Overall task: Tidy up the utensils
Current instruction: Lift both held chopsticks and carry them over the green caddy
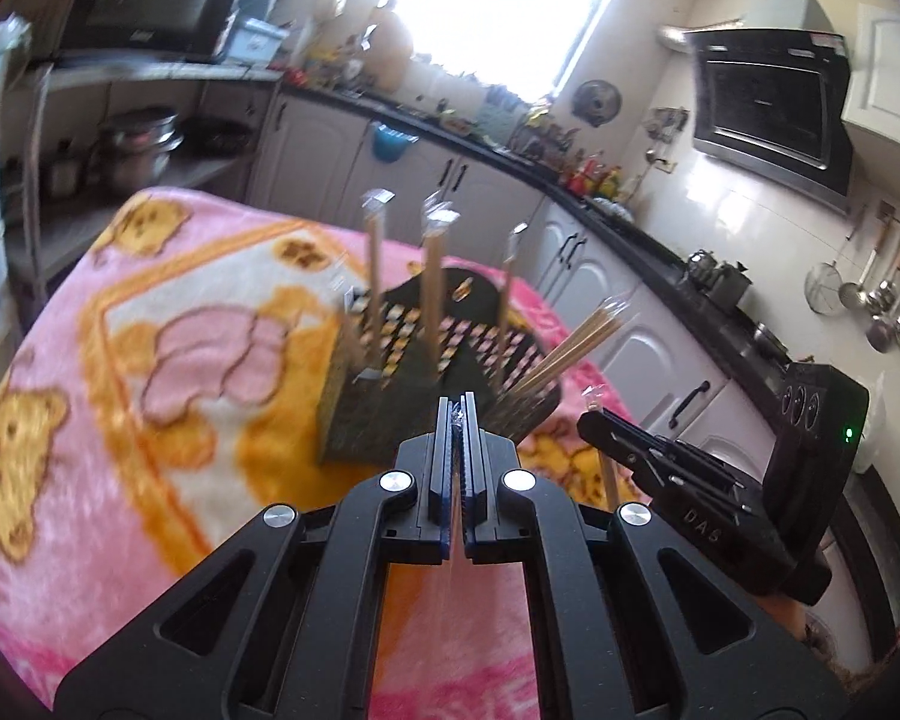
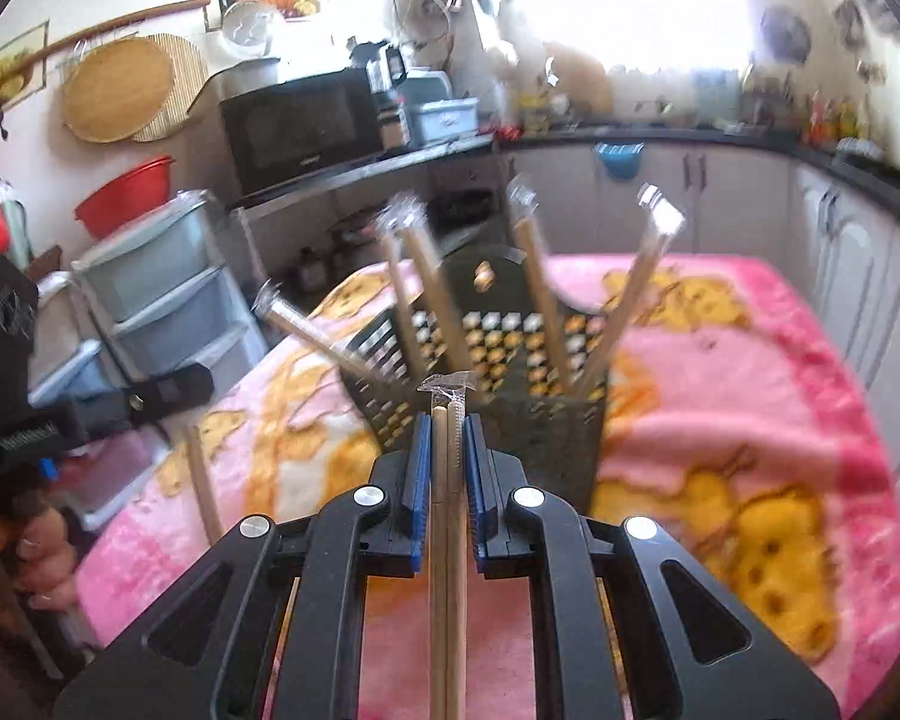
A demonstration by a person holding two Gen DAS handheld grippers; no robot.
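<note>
both tongs clenched: left tongs point(image 1: 460, 414) on a wrapper edge, right tongs point(image 2: 448, 429) on wrapped chopsticks point(image 2: 448, 516), near the holder point(image 2: 534, 414).

pink blanket point(image 1: 120, 396), microwave point(image 2: 300, 129), perhaps a red basin point(image 2: 126, 195).

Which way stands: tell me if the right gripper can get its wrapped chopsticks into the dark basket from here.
Probably yes. The right gripper is shut on its wrapped chopsticks, and the dark basket sits just ahead with open top; standing chopstick packs leave gaps.
</note>
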